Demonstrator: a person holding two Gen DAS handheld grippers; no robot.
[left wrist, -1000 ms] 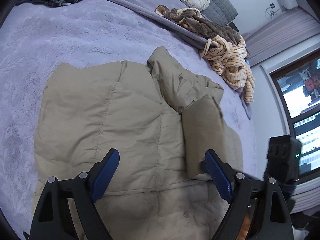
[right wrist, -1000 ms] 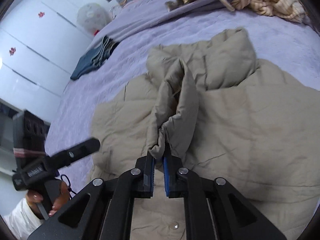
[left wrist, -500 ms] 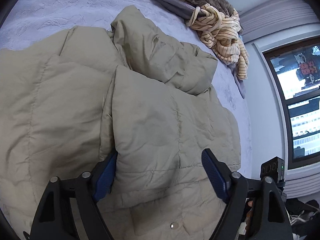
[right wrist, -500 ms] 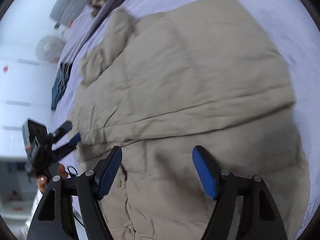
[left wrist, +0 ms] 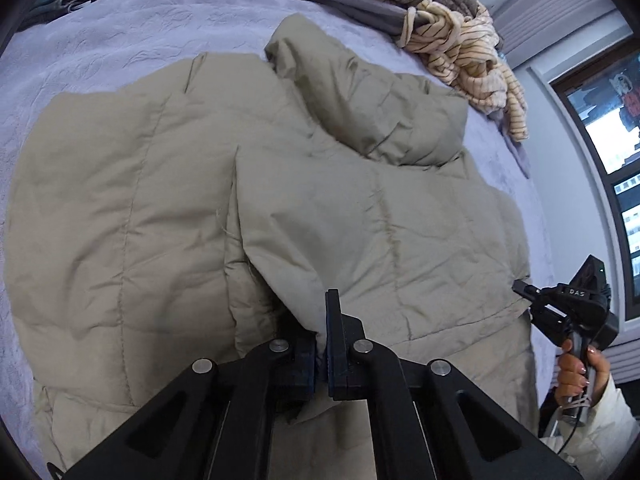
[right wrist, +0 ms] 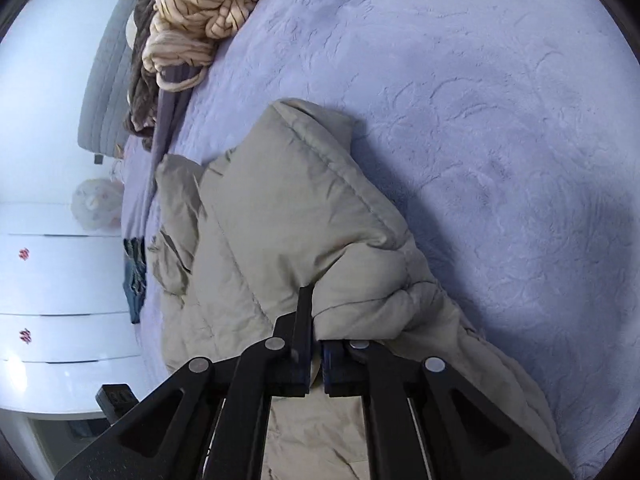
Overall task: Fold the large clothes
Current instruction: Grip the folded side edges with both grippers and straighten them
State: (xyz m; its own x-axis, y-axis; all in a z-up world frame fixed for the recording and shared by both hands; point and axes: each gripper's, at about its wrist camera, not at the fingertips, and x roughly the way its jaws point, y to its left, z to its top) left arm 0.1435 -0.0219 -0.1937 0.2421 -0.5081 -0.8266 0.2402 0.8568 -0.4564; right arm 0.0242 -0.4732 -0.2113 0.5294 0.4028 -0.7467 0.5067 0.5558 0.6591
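Beige padded jacket (left wrist: 168, 208) spread across the lavender bed (left wrist: 132, 28), one side panel already turned over the middle. Left gripper (left wrist: 322, 344) pinched shut on the edge of that turned panel; right gripper (right wrist: 316, 344) clamped on a bunched fold at the outer side. Soft, puffy, probably light but springy, with a slick shell likely to slide. Best taken at stitched seams or hem edges, not mid-panel. Striped sweater (left wrist: 464, 44) heaped well apart.

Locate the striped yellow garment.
In the left wrist view the striped yellow garment lies bunched at the bed's far right edge, beyond the jacket's hood.
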